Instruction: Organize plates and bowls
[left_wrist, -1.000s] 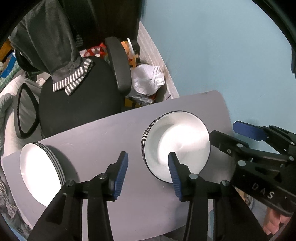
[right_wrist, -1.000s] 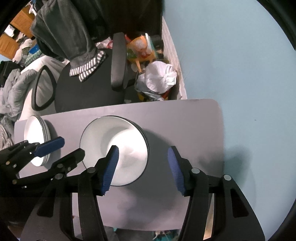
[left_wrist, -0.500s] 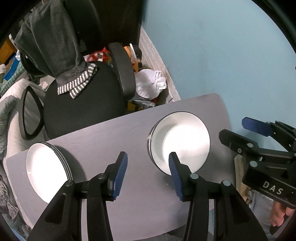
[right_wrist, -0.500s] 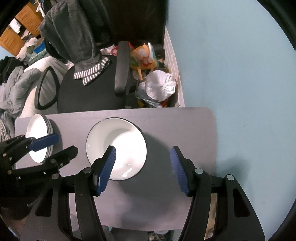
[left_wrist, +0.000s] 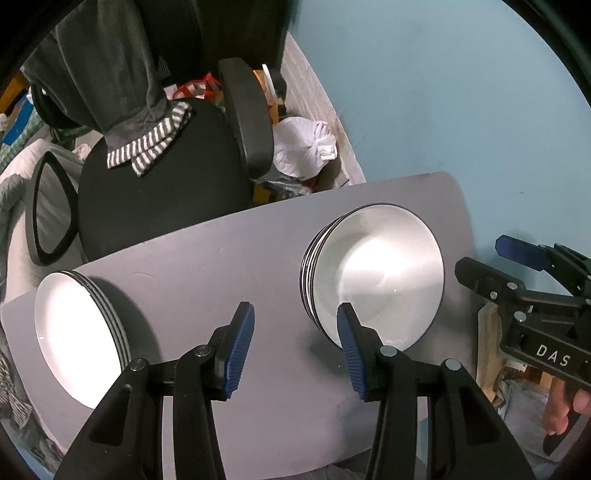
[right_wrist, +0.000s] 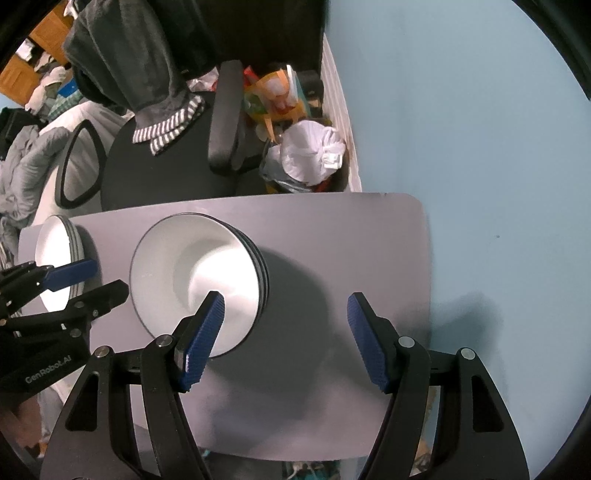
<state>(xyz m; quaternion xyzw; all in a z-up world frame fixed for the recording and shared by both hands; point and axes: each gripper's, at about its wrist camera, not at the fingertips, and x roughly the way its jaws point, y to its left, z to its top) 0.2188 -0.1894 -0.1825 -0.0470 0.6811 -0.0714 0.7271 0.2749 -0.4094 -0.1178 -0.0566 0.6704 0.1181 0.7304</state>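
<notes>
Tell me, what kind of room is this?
Probably a bedroom or a small home office. There's a black desk chair with clothes draped over it, rumpled bedding, and a small grey table against a blue wall.

2 stacks of dishes on 1 grey surface (left_wrist: 229, 258): bowl stack (left_wrist: 373, 273), about 4 rims showing, and plate stack (left_wrist: 81, 332), about 4 rims, exact count unclear. 2 grippers: left gripper (left_wrist: 293, 345), right gripper (right_wrist: 286, 338). 1 black office chair (left_wrist: 159, 188), 1 white tied bag (left_wrist: 303, 147).
</notes>
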